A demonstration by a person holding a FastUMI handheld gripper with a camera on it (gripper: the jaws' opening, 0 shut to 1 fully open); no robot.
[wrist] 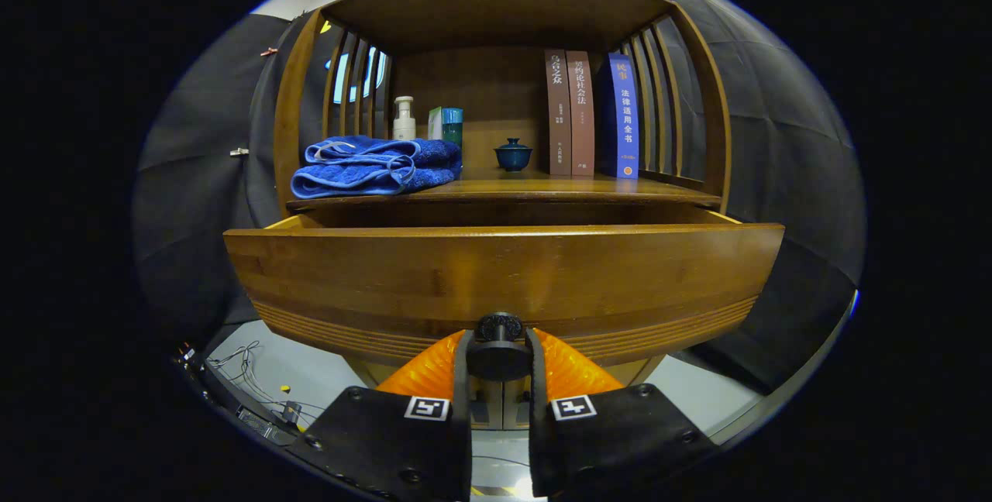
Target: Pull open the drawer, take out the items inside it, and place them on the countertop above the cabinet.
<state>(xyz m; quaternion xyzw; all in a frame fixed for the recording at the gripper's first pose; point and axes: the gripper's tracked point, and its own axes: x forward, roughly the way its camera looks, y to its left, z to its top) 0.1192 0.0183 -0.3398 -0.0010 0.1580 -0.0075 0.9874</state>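
Observation:
The wooden drawer [504, 269] of the cabinet stands pulled out toward me, its front panel close ahead. Its round dark knob [498, 343] sits between my fingers, and my gripper [498, 355] is shut on it. The inside of the drawer is hidden behind the front panel. Above it lies the wooden countertop [542, 190], under a shelf roof with slatted sides.
On the countertop lie a folded blue towel [376, 167] at the left, a white pump bottle [404, 119] and a green box [447, 126] behind it, a small dark lidded cup [513, 155] in the middle, and three upright books [593, 115] at the right. Cables [248, 366] lie on the floor lower left.

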